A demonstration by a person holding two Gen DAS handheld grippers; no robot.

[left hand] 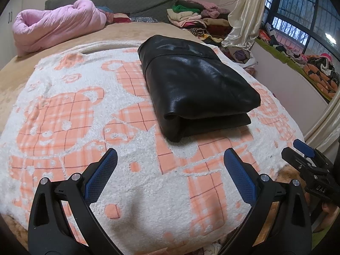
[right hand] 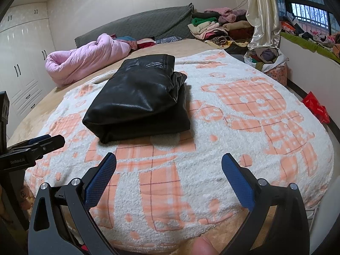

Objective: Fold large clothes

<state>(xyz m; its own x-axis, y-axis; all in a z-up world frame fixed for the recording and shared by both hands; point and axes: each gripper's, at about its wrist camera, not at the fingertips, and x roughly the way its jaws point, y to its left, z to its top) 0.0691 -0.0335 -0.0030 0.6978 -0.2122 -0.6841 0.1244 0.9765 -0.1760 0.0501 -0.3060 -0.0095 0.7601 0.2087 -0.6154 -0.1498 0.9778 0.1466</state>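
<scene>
Both my grippers hang above the near part of the blanket (left hand: 131,114), holding nothing. My left gripper (left hand: 170,155) has its jaws spread wide, blue pads facing each other over bare blanket. My right gripper (right hand: 169,159) is spread just as wide; in the left view it shows at the far right edge, but there I cannot tell how its jaws stand.

The black jacket (left hand: 191,78) lies folded into a thick, neat bundle on the blanket, ahead of both grippers and well apart from their tips. From my left gripper it sits ahead and slightly right; from my right gripper, ahead and to the left. Its folded edge faces me.

Farther ahead and left lies a rolled pink quilt (right hand: 85,57). Far ahead on the right sits a pile of clothes (right hand: 212,27), beside a curtain (right hand: 263,12).
</scene>
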